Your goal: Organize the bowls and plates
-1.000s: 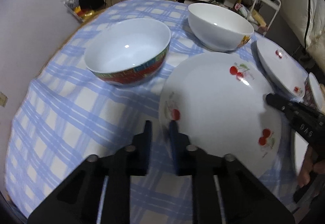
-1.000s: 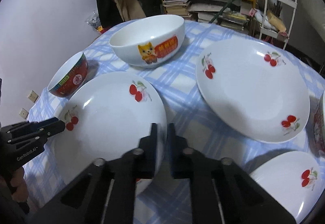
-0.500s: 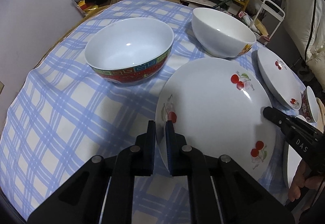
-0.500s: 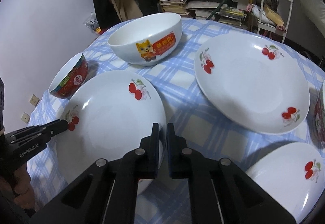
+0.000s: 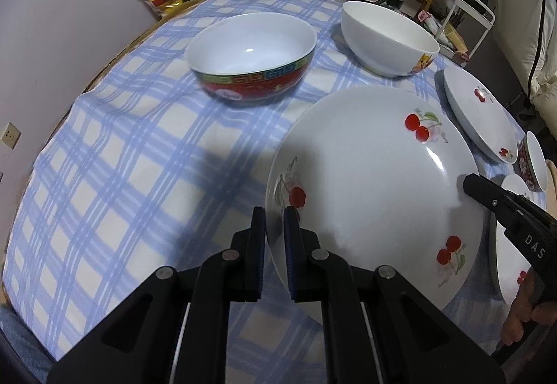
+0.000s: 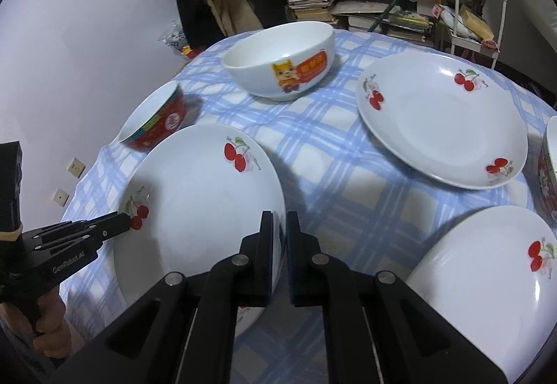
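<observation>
Your left gripper is clamped on the rim of the cherry plate, one finger under the edge and one over it, right by the cherry print at the plate's 9 o'clock in the left wrist view. The plate is tilted, and its shadow falls on the checked tablecloth toward 9 o'clock of it.

From the left wrist view, working rightward: the red-banded bowl stands upright at 11 o'clock of the held plate, well apart from it. The white cat bowl sits at 1 o'clock, next to the red one but not touching. Beyond it, at 2 o'clock, a second cherry plate lies flat. At 3 o'clock your right gripper pinches the opposite rim of the same plate, jaws closed on the edge with the rim between them.

In the right wrist view, the held plate fills the lower left, with the left gripper biting it at 9 o'clock. The second cherry plate sits at 2 o'clock, and a third cherry plate lies at 4 o'clock, close to your right fingers. A small red bowl is cut off by the right edge at 3 o'clock.
</observation>
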Demonstrator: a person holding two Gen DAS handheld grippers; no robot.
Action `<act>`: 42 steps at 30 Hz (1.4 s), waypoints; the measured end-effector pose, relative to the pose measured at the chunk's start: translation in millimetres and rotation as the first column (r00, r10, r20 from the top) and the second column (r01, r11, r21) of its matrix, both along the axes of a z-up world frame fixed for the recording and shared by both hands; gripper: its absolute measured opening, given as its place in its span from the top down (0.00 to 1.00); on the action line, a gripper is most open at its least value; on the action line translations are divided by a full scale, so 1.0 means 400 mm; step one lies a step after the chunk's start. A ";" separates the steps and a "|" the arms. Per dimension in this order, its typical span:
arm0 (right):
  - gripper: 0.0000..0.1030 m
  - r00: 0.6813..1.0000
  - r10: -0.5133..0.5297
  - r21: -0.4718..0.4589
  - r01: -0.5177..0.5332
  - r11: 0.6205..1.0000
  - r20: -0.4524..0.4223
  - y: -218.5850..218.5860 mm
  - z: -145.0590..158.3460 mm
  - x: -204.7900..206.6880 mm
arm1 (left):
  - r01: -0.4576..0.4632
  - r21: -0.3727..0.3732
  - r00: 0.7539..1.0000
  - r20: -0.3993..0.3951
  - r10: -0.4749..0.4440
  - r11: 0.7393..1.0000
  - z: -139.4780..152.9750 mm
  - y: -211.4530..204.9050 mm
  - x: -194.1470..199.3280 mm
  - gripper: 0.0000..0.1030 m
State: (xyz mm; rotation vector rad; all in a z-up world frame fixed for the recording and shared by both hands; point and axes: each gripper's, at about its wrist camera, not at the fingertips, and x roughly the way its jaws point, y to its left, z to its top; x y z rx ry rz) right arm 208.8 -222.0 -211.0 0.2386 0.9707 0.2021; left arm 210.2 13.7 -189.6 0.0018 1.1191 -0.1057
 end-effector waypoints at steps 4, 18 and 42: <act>0.92 1.000 0.013 -0.006 -0.013 1.000 -0.007 0.014 0.008 -0.028 | 0.003 0.013 1.000 0.004 -0.003 1.000 0.016 0.012 -0.028 0.90; 0.92 0.995 0.043 -0.025 -0.046 0.999 -0.093 0.053 -0.023 -0.077 | -0.051 0.014 0.996 -0.075 0.052 0.999 -0.002 0.046 -0.083 0.90; 0.91 0.986 -0.007 -0.136 -0.016 0.991 -0.165 0.068 -0.039 -0.165 | 0.017 0.066 0.992 -0.129 -0.009 0.998 -0.023 0.012 -0.140 0.90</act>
